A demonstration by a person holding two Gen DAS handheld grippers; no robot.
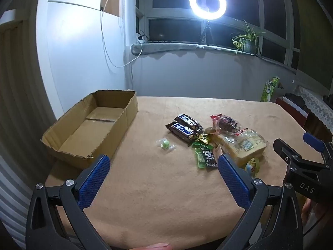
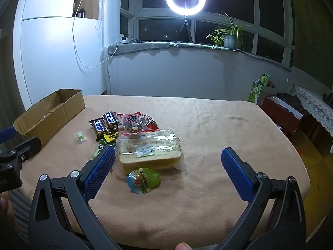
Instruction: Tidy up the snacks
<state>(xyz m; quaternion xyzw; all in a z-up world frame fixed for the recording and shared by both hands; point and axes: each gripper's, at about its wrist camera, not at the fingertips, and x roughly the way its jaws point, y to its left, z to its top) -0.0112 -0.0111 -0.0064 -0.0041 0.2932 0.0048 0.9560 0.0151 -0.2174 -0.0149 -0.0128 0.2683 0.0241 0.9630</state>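
A pile of snacks lies mid-table: two dark chocolate bars (image 1: pixel 184 128), a red packet (image 1: pixel 225 124), a wrapped bread loaf (image 1: pixel 242 145), green sachets (image 1: pixel 205 156), a small green candy (image 1: pixel 165 144) and a jelly cup (image 2: pixel 143 180). An open cardboard box (image 1: pixel 91 123) stands at the table's left, with nothing inside. My left gripper (image 1: pixel 163 164) hovers open over the near cloth, short of the pile. My right gripper (image 2: pixel 167 156) is open too, its left finger beside the bread loaf (image 2: pixel 148 151). Nothing sits between either pair of fingers.
A beige cloth covers the table (image 1: pixel 156 198). The far side holds a window sill with a ring light (image 1: pixel 207 2) and a potted plant (image 1: pixel 247 38). At the right stand a green carton (image 1: pixel 269 88) and low furniture with a lace cover (image 2: pixel 314 104).
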